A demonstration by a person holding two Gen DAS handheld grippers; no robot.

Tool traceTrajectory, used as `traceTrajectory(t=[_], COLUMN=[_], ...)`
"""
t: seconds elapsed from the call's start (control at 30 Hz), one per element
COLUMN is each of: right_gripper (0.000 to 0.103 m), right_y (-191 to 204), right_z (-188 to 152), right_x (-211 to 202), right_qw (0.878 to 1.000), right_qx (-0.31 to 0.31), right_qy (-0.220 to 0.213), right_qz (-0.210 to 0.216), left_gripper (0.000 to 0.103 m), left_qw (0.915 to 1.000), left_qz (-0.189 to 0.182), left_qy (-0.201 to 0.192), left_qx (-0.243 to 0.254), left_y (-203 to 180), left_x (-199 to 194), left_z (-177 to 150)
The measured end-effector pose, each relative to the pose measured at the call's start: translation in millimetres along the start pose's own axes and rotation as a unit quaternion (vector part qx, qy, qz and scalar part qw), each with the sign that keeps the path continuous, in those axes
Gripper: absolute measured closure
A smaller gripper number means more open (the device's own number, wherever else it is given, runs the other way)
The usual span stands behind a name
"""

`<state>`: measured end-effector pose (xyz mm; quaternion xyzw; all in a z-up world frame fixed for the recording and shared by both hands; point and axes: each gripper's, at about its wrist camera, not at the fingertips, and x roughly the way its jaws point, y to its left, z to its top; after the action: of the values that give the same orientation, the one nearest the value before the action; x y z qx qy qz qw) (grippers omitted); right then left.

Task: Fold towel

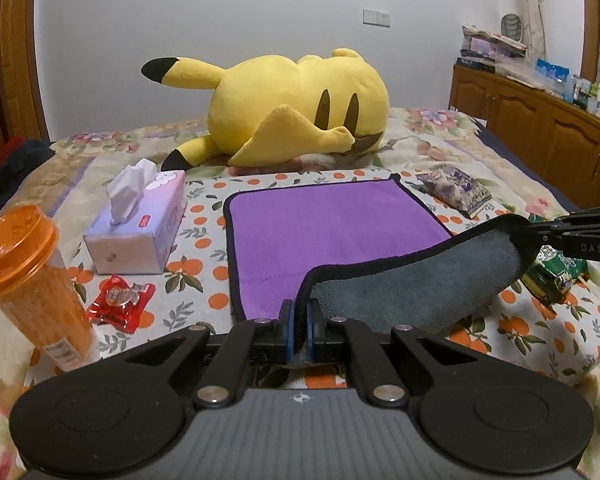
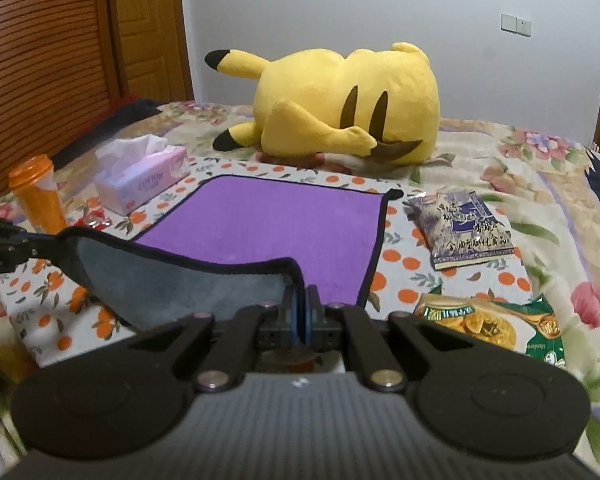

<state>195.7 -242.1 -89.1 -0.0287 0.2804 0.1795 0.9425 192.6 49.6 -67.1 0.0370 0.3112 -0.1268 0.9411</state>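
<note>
A purple towel [image 1: 320, 232] with a black hem and a grey underside lies on the orange-print cloth on the bed; it also shows in the right wrist view [image 2: 268, 228]. Its near edge is lifted, grey side [image 1: 412, 284] showing. My left gripper [image 1: 300, 320] is shut on the near left corner of the towel. My right gripper [image 2: 302, 312] is shut on the near right corner. Each gripper shows in the other's view, the right one [image 1: 540, 232] and the left one [image 2: 32, 250], holding the lifted hem taut between them.
A yellow plush toy [image 1: 300, 108] lies beyond the towel. A tissue box [image 1: 140, 228], an orange cup [image 1: 28, 280] and a red wrapper [image 1: 120, 300] are to the left. A purple snack bag [image 2: 464, 228] and a green packet [image 2: 492, 328] are to the right. A wooden cabinet [image 1: 540, 128] stands far right.
</note>
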Motion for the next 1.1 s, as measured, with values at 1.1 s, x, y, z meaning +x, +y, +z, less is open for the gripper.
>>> traceTrajectory(t=[1.1], right_gripper=[0.099], right_y=[-16.1], right_z=[13.2], right_x=[25.6], right_qw=[0.999], right_qx=[-0.023], right_qy=[-0.026], right_qz=[-0.011], left_gripper=[0.097], left_qw=[0.9990], left_qz=[-0.004], left_qy=[-0.041], left_qx=[0.018], left_y=[5.2], left_x=[10.9], left_z=[25.2])
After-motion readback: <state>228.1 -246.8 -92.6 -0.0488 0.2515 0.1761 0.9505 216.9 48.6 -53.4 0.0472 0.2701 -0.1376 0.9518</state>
